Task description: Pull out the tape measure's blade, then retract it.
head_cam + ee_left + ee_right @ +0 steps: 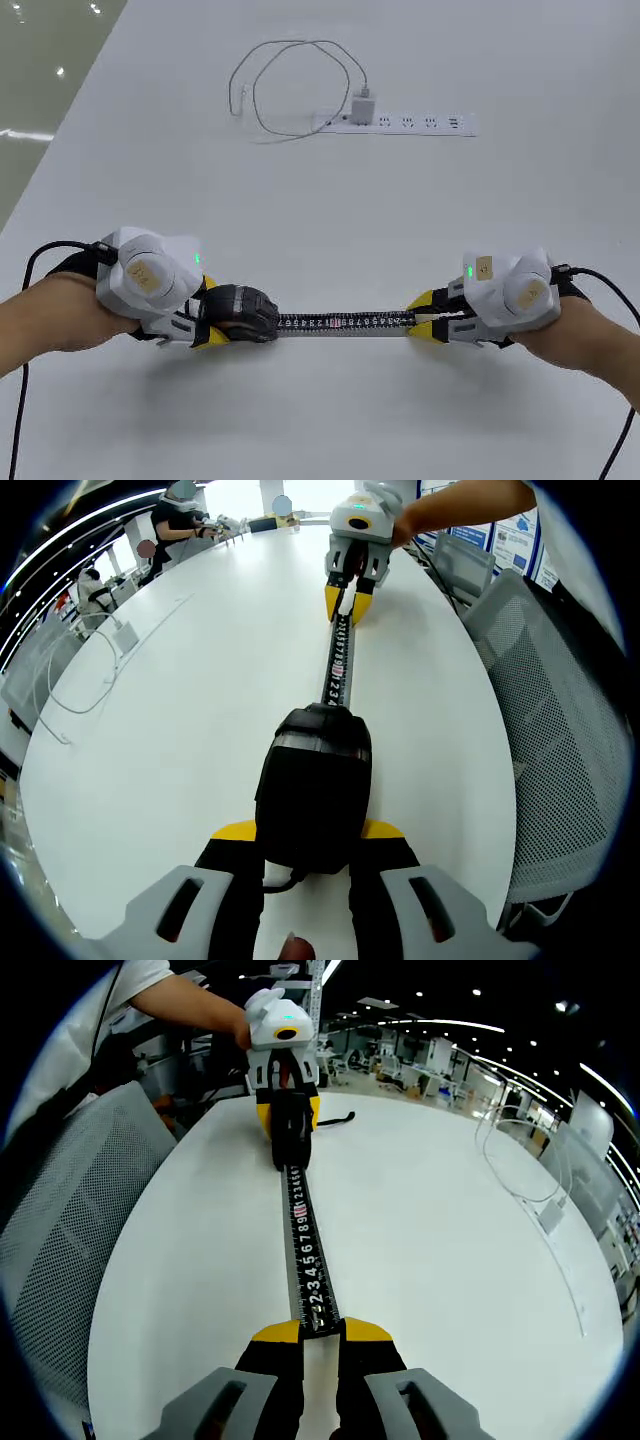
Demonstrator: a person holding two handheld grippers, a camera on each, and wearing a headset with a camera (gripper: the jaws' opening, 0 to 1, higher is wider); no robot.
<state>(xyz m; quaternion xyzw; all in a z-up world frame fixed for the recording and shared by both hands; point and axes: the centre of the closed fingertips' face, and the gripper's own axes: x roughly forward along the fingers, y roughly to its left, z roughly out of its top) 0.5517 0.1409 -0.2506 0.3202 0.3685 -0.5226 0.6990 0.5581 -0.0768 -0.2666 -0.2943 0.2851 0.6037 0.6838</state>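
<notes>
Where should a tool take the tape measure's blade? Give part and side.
The blade at its free end, coming along its length from opposite the case. It runs straight as a narrow strip, so jaws close across its width, as the right tool does.

Saw a broad white bench (320,200) with a white power strip (420,123) near its far edge, a charger (361,108) plugged in and its cable (290,85) looped beside it. Noted glossy green floor (40,80) past the bench's left edge, grey mesh chairs (560,730) along its near edge, and strip lights (450,1025) under a dark ceiling.
</notes>
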